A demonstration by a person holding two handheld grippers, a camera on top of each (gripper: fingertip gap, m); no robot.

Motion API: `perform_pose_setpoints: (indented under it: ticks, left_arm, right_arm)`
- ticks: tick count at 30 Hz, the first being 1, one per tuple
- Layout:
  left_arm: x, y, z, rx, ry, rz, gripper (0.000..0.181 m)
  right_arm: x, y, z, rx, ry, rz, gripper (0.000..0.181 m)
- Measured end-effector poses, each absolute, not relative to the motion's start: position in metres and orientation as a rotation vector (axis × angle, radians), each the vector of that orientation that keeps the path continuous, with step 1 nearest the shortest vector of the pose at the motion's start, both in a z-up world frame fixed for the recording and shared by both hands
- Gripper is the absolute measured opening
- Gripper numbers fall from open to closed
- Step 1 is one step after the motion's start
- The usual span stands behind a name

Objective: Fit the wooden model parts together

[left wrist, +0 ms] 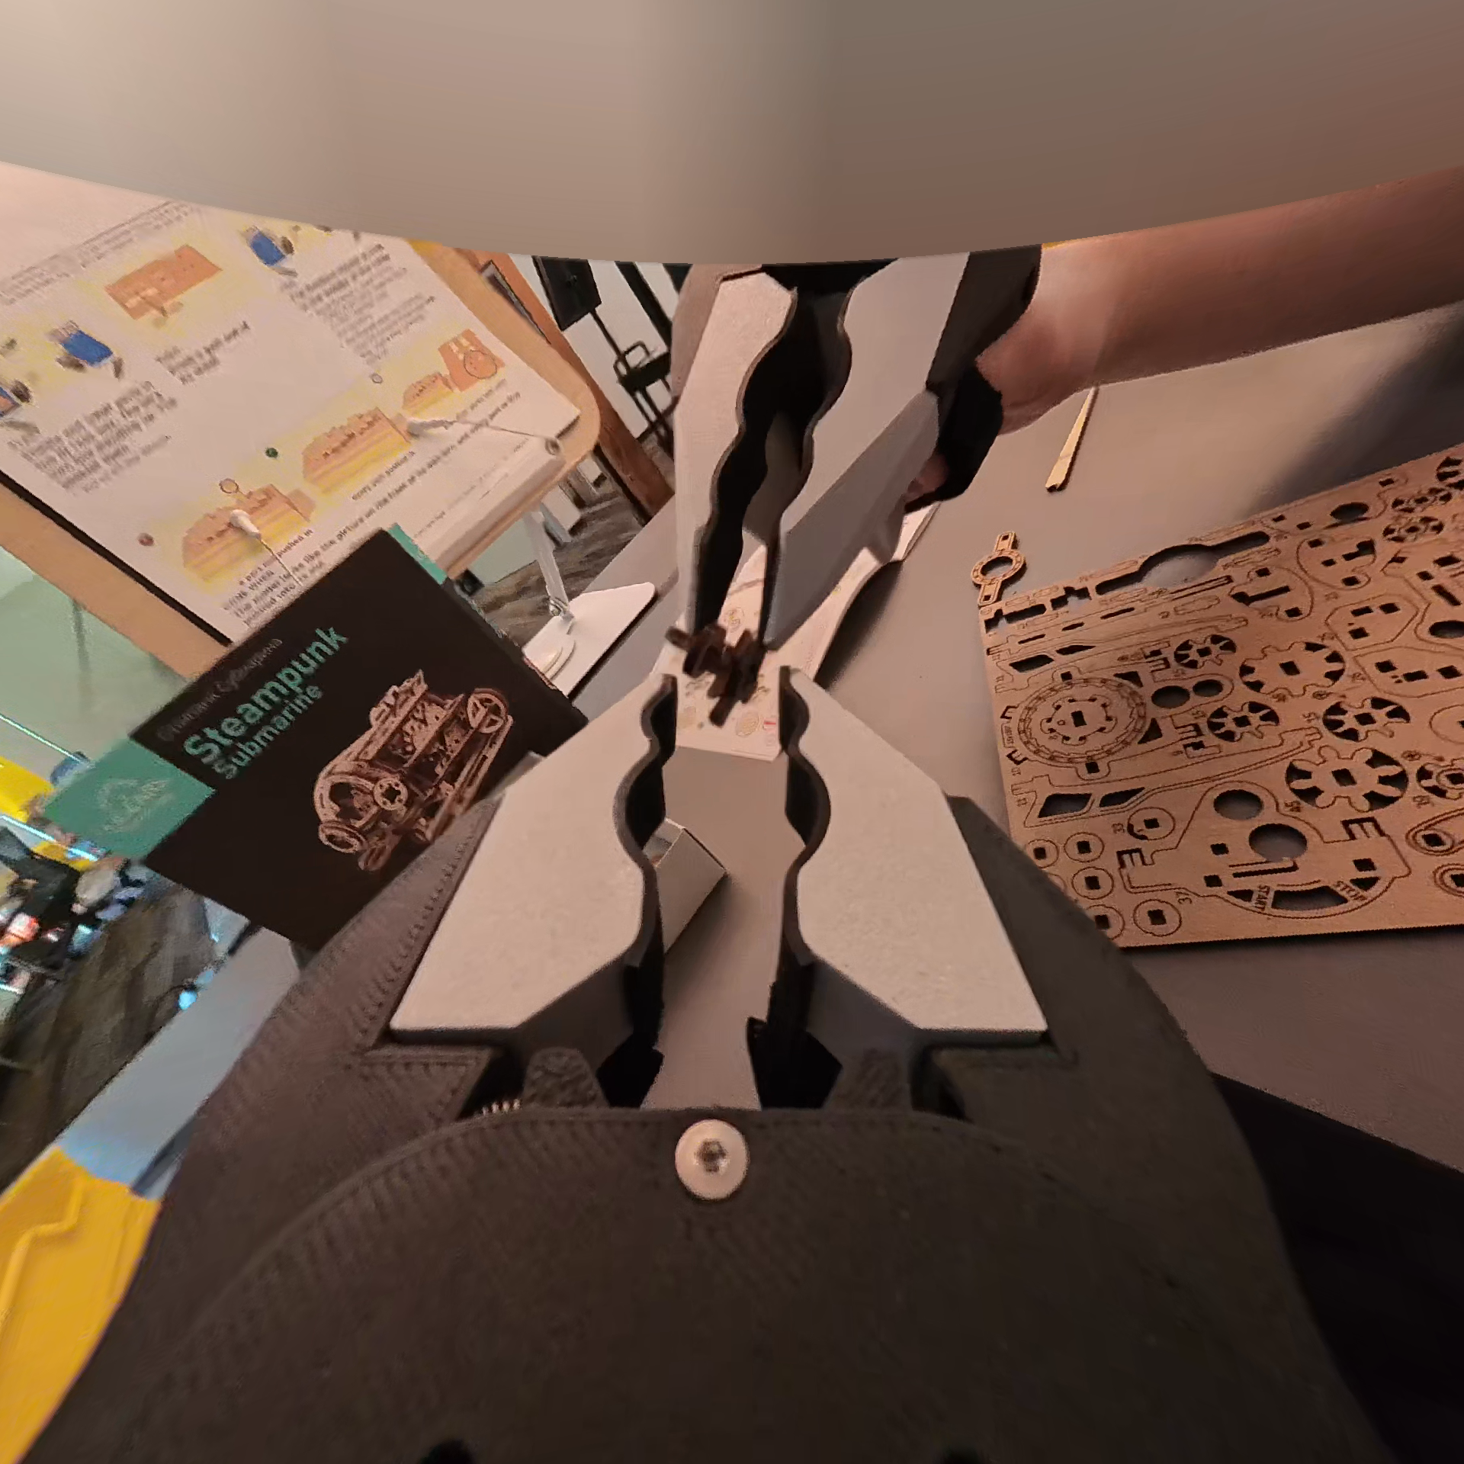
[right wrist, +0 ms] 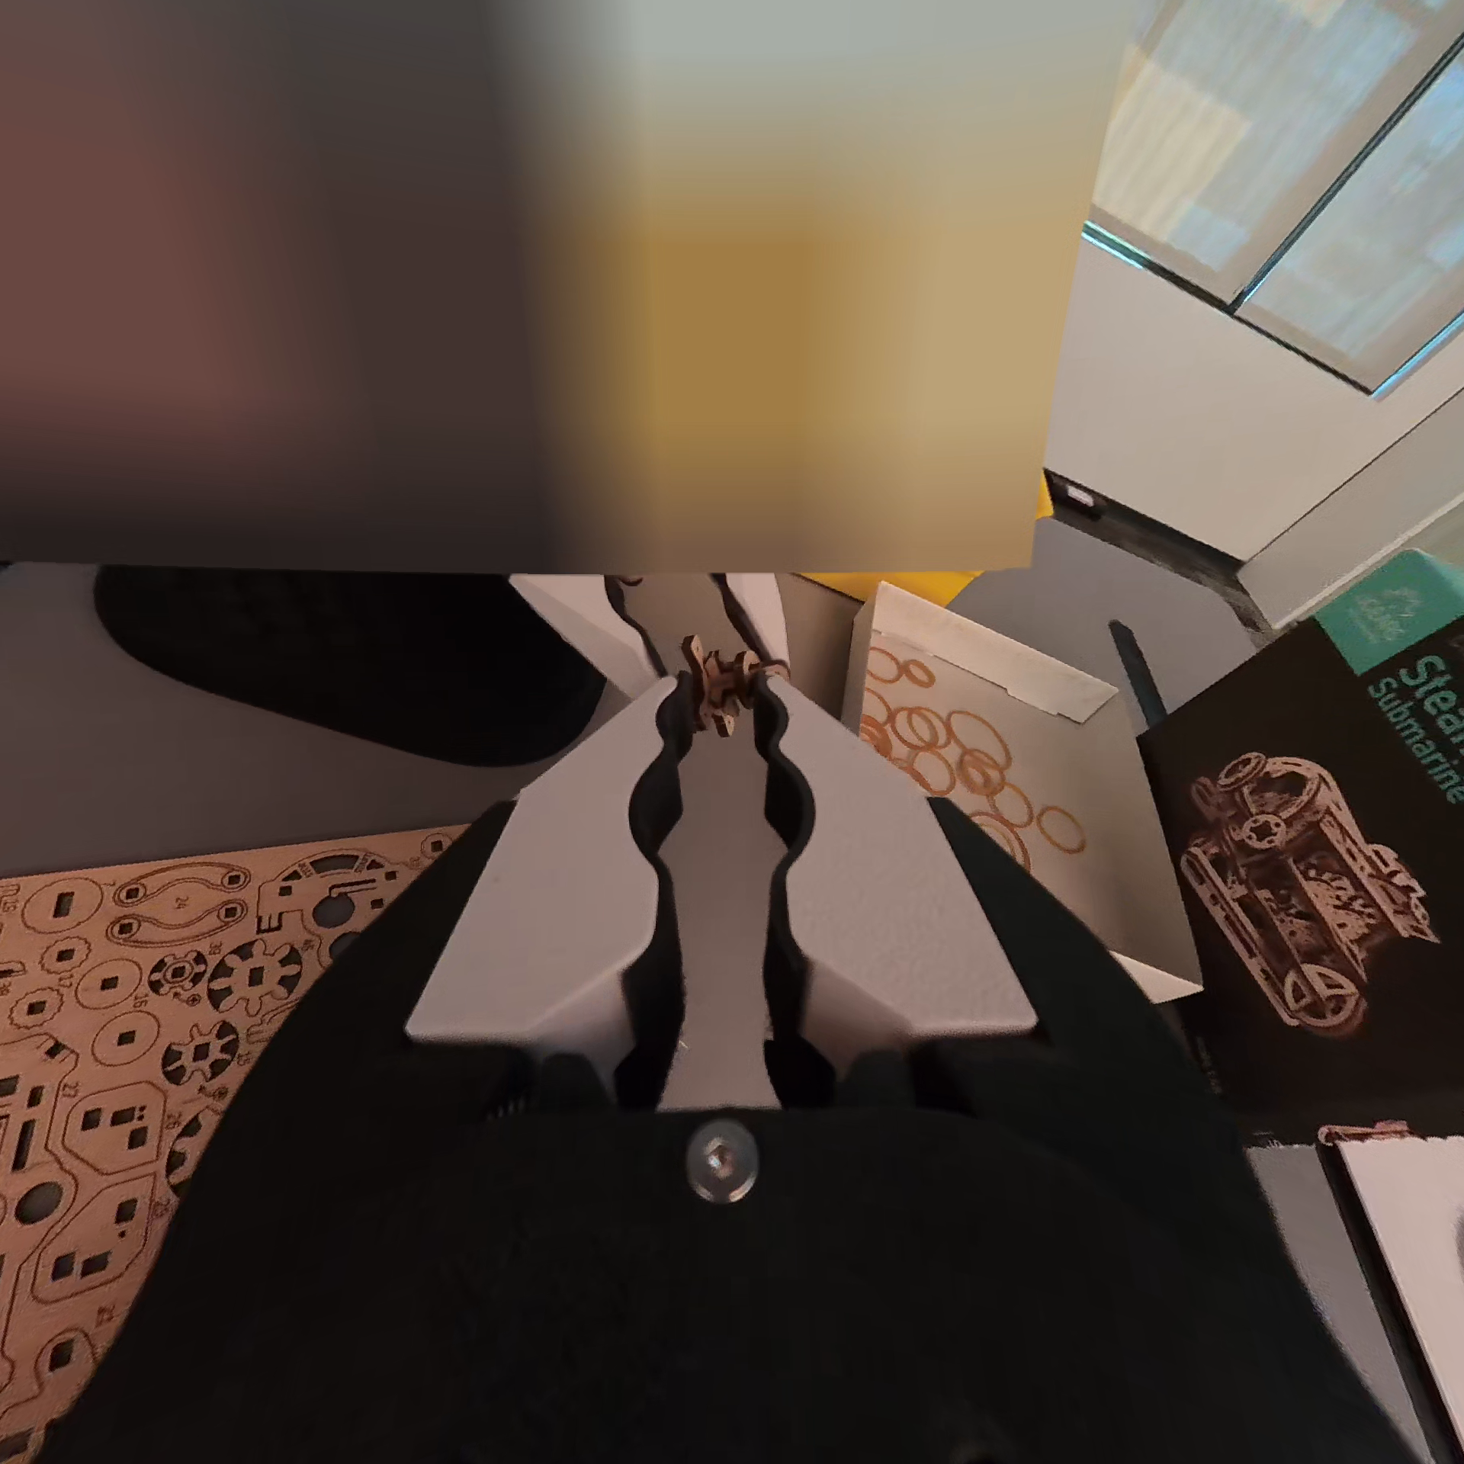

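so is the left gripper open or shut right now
Open: in the left wrist view the left gripper shows a clear gap, holding nothing; the small wooden assembly sits in the right gripper.

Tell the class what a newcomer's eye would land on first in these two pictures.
First, the small wooden gear assembly, pinched at the tips of the right gripper, with the open left gripper facing it. Next, the laser-cut plywood parts sheet flat on the grey table, and the dark model kit box opposite.

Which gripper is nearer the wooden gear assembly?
Right. The right gripper is shut on the wooden gear assembly; the left gripper is open just short of it.
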State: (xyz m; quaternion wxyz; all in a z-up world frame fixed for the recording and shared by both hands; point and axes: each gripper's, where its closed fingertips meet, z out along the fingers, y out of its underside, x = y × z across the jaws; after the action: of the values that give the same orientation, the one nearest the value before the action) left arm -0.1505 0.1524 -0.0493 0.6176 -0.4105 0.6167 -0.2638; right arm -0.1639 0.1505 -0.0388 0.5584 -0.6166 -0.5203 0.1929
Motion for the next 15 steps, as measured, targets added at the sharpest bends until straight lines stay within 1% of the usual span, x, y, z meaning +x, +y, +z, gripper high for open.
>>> perform_pose_setpoints:
  ticks: [3, 5, 8, 9, 13, 15]
  left_arm:
    - [-0.151, 0.157, -0.048, -1.012, 1.39, -0.716, 0.029]
    - [-0.152, 0.151, -0.039, -1.005, 1.345, -0.873, 0.021]
    - [-0.157, 0.14, -0.023, -0.964, 1.289, -1.071, 0.015]
    - [-0.158, 0.139, -0.021, -0.963, 1.284, -1.105, 0.021]
    - [-0.156, 0.132, -0.029, -0.966, 1.349, -1.143, 0.023]
    - [-0.155, 0.137, -0.032, -0.996, 1.335, -1.119, 0.014]
  right_arm:
    - [-0.159, 0.149, -0.035, -1.45, -1.196, 0.56, 0.014]
    - [-0.158, 0.149, -0.031, -1.458, -1.141, 0.67, 0.014]
    - [-0.158, 0.145, -0.028, -1.491, -1.063, 0.904, 0.014]
    - [-0.159, 0.143, -0.025, -1.486, -1.036, 0.98, 0.014]
    - [-0.156, 0.144, -0.016, -1.484, -0.902, 1.231, 0.014]
    - [-0.155, 0.143, -0.014, -1.486, -0.86, 1.338, 0.014]
